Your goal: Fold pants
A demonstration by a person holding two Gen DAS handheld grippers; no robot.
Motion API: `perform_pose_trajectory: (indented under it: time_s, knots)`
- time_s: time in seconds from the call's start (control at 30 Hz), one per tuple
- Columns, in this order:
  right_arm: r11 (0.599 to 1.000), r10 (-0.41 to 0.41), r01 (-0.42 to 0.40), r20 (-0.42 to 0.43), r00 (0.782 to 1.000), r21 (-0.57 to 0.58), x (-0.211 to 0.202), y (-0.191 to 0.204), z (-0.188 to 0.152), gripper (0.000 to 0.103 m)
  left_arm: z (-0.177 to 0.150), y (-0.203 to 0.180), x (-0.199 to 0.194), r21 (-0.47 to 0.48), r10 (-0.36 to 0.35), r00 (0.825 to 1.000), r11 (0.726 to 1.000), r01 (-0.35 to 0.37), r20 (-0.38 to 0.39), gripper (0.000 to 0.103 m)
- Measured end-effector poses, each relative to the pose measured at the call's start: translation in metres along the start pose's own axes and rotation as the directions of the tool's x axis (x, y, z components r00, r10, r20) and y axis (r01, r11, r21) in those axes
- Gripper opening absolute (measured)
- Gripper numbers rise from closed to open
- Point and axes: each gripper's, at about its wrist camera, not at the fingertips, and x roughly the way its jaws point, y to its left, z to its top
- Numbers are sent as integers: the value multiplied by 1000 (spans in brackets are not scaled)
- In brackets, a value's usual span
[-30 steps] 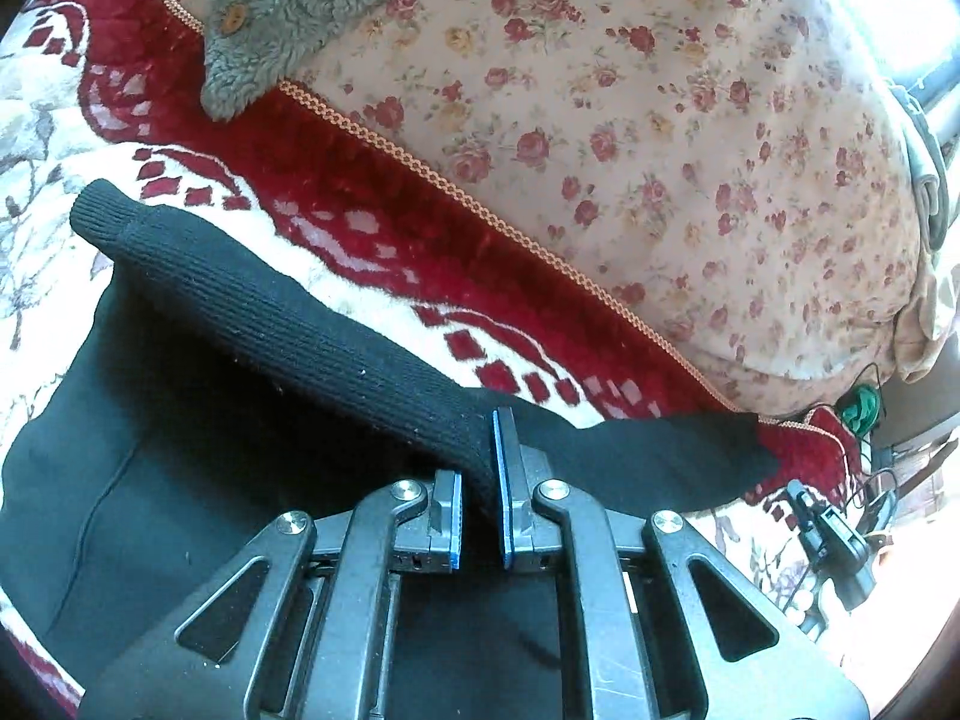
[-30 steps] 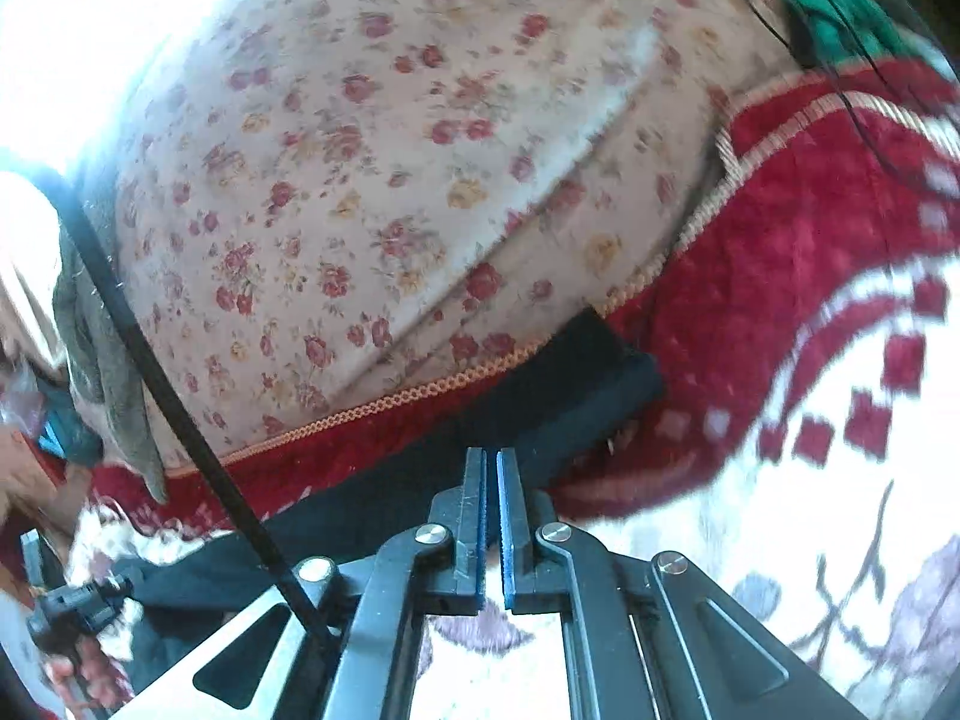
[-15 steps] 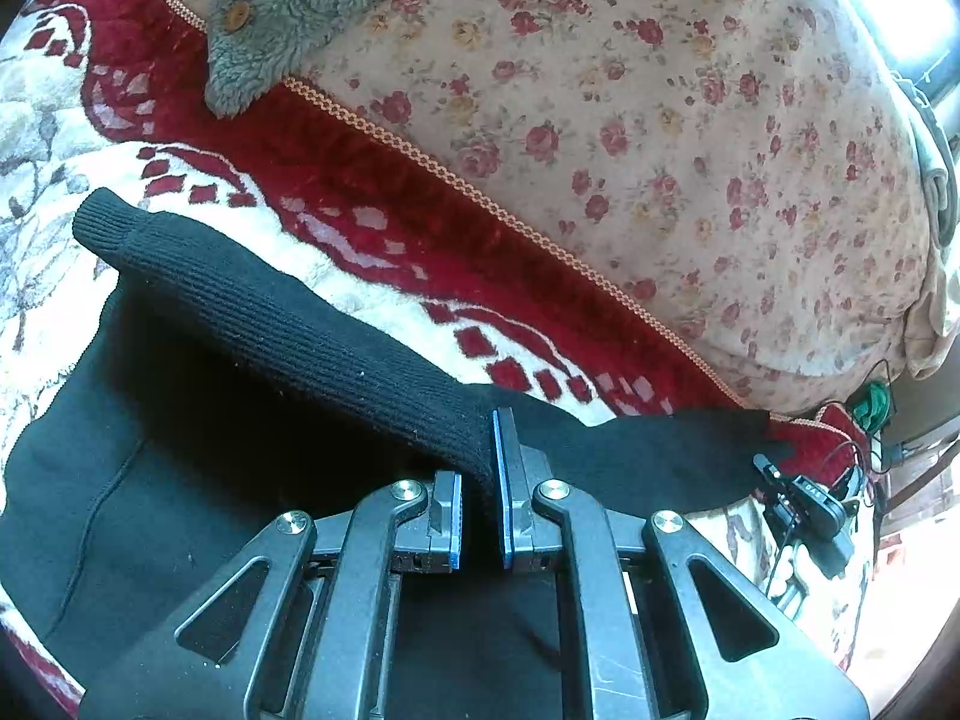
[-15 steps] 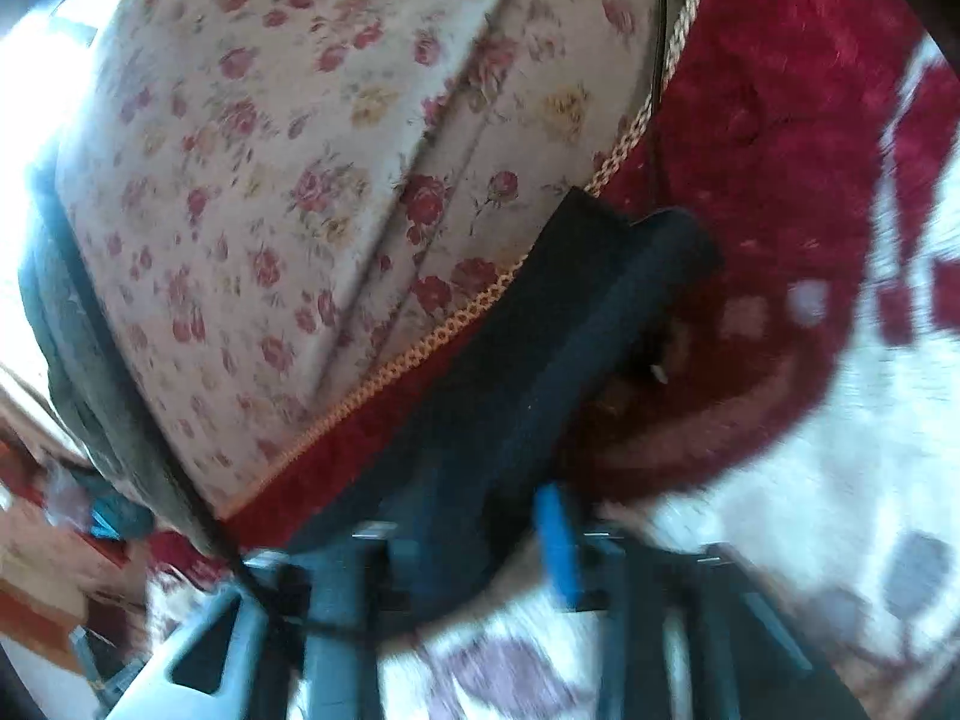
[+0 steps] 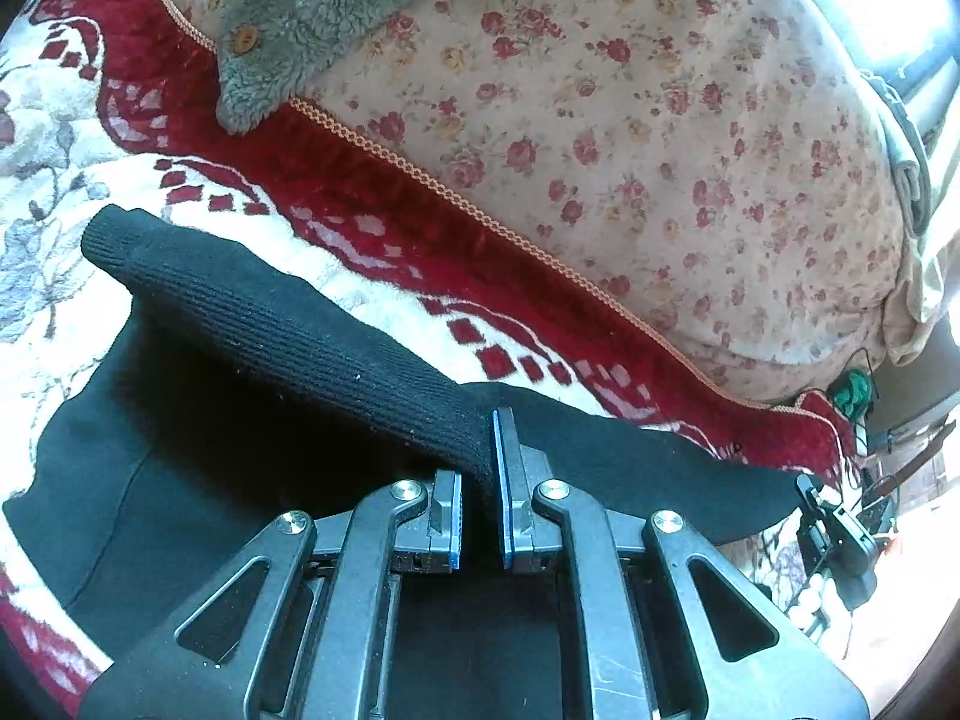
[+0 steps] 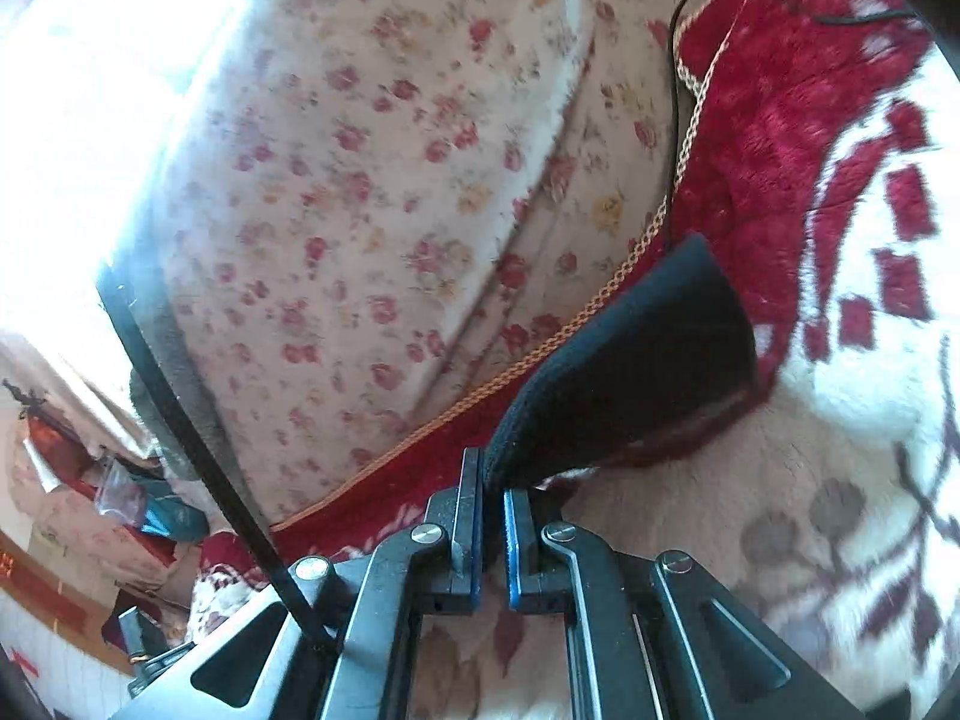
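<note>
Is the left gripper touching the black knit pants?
Touching. The left wrist view shows the left gripper shut on the ribbed edge of the black knit pants.

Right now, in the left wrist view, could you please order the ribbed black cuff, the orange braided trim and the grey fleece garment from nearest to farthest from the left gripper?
1. Ribbed black cuff: clamped in the left gripper.
2. Orange braided trim: beyond, mid-frame.
3. Grey fleece garment: top left.
</note>
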Motion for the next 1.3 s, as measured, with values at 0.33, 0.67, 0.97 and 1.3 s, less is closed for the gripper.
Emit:
perform_pose_trajectory:
  time_s: [0.33,0.67,0.97,1.3]
  knots:
    - [1000,24,-23,17,1000,-18,-52,-2,-40,5,-32,2,-32,36,-11,1000,999,11,2,8]
    - [1000,29,-29,10,1000,-6,-90,-15,-80,5,-61,16,-52,43,-21,1000,999,22,-14,8]
    - [999,43,-43,1,999,-1,-116,-20,-107,5,-82,28,-64,30,-32,999,999,33,-22,8]
    - [999,33,-32,-29,999,42,-126,-40,-135,5,-108,39,-62,35,0,999,999,2,-46,8]
